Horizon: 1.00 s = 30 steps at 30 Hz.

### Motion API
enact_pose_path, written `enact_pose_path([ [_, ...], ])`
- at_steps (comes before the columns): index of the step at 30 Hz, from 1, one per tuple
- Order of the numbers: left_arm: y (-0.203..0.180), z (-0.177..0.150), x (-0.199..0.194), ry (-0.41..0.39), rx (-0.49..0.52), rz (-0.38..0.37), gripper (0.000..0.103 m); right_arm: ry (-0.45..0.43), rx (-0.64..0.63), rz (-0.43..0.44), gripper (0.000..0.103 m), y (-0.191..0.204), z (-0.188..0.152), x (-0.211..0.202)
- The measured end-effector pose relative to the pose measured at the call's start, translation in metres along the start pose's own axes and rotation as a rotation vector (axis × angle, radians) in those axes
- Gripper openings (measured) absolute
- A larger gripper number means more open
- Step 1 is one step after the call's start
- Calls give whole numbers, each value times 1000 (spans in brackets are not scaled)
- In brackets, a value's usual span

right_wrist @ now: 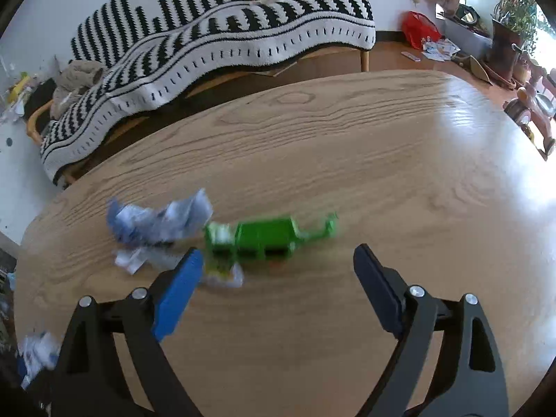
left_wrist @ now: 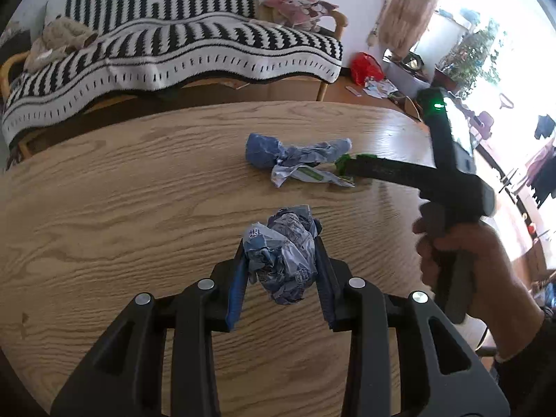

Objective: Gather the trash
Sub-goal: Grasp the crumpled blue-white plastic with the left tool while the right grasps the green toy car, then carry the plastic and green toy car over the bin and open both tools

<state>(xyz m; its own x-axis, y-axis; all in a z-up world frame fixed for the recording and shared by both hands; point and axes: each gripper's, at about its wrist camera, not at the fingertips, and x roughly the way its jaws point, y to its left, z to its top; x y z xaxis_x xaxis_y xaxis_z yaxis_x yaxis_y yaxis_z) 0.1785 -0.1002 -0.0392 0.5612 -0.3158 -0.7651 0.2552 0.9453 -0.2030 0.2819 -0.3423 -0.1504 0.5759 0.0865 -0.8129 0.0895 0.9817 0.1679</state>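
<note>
My left gripper [left_wrist: 279, 239] is shut on a crumpled blue-and-white paper ball [left_wrist: 281, 264], held just above the wooden table [left_wrist: 104, 191]. That ball also shows blurred at the lower left of the right wrist view [right_wrist: 34, 351]. Farther back lie a twisted blue wrapper [left_wrist: 295, 153] and a flattened white-and-green packet [left_wrist: 305, 175]. My right gripper [right_wrist: 278, 252] is open, hovering over a flattened green carton [right_wrist: 264, 234] with nothing touching its pads. The blue wrapper [right_wrist: 160, 220] lies left of the carton. A hand [left_wrist: 469, 260] holds the right gripper.
Behind the table's [right_wrist: 382, 156] far edge stands a sofa under a black-and-white striped blanket [left_wrist: 194, 52]. On the floor at the back right sit a red bag [left_wrist: 365, 67], scattered papers [left_wrist: 378, 88] and potted plants [right_wrist: 510, 34].
</note>
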Motion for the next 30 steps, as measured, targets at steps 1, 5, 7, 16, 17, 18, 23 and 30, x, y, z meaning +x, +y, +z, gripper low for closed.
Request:
enact_pose_path([
  [1, 1, 0, 0, 3, 1, 0, 35, -7, -5, -8, 86, 1, 3, 3],
  [5, 1, 1, 3, 11, 14, 1, 35, -14, -19, -24, 78, 4, 9, 7],
  [7, 1, 1, 5, 14, 17, 2, 35, -23, -23, -29, 78, 3, 7, 4],
  [16, -36, -2, 6, 14, 74, -14, 35, -95, -31, -88, 78, -44, -42, -80],
  [17, -42, -3, 8, 14, 84, -17, 35, -102, -33, -94, 78, -53, -53, -95],
  [18, -51, -4, 8, 15, 97, -22, 35, -107, -34, -98, 78, -60, -62, -108],
  [23, -110, -12, 15, 20, 160, -73, 35, -138, -5, -149, 78, -103, -119, -175],
  [30, -223, -37, 24, 39, 271, -204, 35, -181, 133, -209, 78, -195, -199, -247],
])
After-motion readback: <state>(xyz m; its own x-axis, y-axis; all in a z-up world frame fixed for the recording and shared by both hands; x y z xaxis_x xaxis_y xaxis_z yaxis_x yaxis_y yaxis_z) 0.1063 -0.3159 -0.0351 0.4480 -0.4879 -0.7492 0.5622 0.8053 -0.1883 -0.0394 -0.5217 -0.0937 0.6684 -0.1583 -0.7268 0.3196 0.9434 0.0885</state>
